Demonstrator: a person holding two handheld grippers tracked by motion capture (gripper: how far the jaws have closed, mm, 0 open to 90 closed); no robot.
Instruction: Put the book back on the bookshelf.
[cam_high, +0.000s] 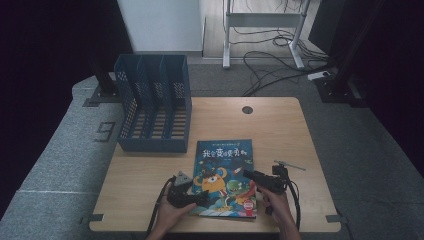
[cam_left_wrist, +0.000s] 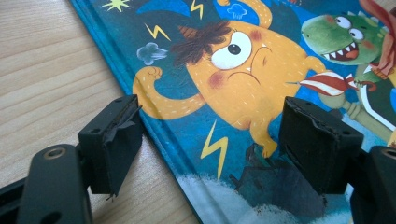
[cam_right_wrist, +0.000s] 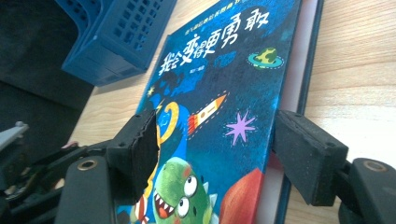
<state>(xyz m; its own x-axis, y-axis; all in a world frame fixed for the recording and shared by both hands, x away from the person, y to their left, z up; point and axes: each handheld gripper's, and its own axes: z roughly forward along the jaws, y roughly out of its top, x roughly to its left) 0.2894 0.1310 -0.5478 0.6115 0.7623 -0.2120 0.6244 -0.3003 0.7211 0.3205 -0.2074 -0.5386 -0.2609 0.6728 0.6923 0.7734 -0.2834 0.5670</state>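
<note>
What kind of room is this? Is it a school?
Probably a lab or workroom, not a classroom. A small wooden table holds a picture book and a blue file rack, dark curtains hang around it, and loose cables lie on the floor.

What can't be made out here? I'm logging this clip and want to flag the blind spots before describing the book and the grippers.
- Book: near left corner hidden by the left gripper in the high view; its lower cover is cut off by the frame in both gripper views.
- Title lettering too small in the high view.
- Right gripper: whether its pads touch the raised cover is unclear.
- File rack: slot floors in shadow.
</note>
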